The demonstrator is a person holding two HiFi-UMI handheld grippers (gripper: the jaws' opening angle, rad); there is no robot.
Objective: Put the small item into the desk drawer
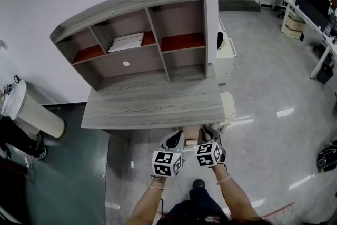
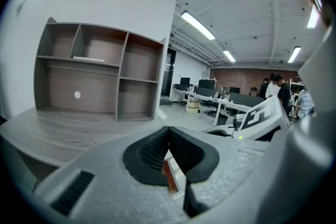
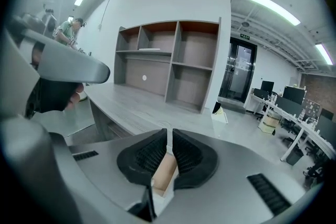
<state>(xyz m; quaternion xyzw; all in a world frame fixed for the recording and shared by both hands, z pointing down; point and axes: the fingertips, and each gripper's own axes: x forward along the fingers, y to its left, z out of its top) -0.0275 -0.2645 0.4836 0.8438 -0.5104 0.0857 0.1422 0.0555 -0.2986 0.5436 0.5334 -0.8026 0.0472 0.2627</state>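
The grey wooden desk [image 1: 152, 105] carries a hutch [image 1: 137, 34] of open shelves. Just under the desk's front edge a drawer [image 1: 191, 136] stands pulled out and shows a tan inside. Both grippers hang over it. My left gripper [image 1: 176, 138] [image 2: 168, 131] has its pads meeting at the tips. Through the gap lower down I see a red-brown edge [image 2: 169, 176], apparently beneath the jaws. My right gripper [image 1: 208, 134] [image 3: 169, 139] keeps a thin slit between its pads with nothing in it, and the tan drawer inside [image 3: 164, 170] lies below. I cannot make out the small item.
A white cylindrical bin [image 1: 29, 108] stands left of the desk and a white cabinet [image 1: 226, 52] at its right end. White papers [image 1: 126, 41] lie on a hutch shelf. Office desks with monitors [image 1: 310, 8] line the far right. People [image 2: 275, 89] stand in the distance.
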